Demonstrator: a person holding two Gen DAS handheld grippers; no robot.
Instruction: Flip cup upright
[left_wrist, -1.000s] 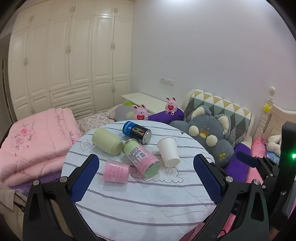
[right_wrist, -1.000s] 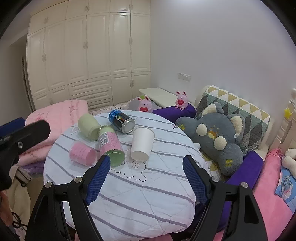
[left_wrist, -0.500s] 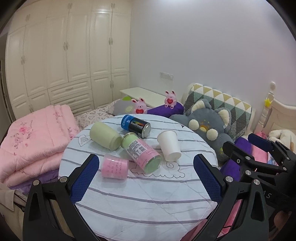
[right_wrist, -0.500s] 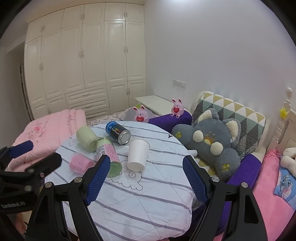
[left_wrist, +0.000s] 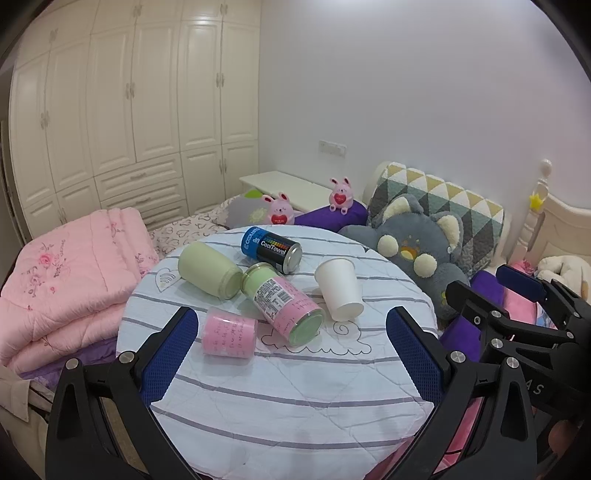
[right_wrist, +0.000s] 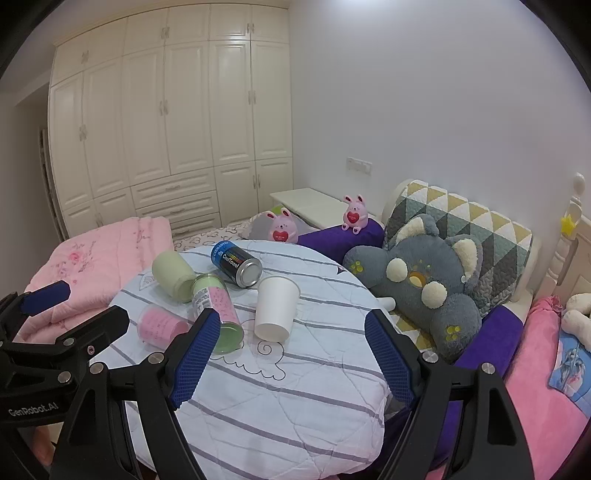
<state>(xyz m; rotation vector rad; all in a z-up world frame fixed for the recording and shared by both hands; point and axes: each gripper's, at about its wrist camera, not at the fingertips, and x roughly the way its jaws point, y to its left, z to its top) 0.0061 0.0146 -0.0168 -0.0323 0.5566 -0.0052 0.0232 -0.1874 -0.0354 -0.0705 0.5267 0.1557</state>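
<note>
White cup (right_wrist: 276, 307) lying on its side near the middle of the round table (left_wrist: 295, 406), mouth facing the cameras, nothing visible inside. Just left of cup: clear jar (left_wrist: 284, 303) with pink-and-green contents, on its side. Beyond jar — pale green bottle (left_wrist: 208, 271) and blue can (left_wrist: 271, 249), both tipped over. Left of jar, a pink jar (left_wrist: 229, 337), also lying down. Left gripper (left_wrist: 295, 354) spread wide, holding nothing, hovering short of cup. Right gripper (right_wrist: 291, 354) likewise wide and empty — cup between its fingers in view, untouched.
</note>
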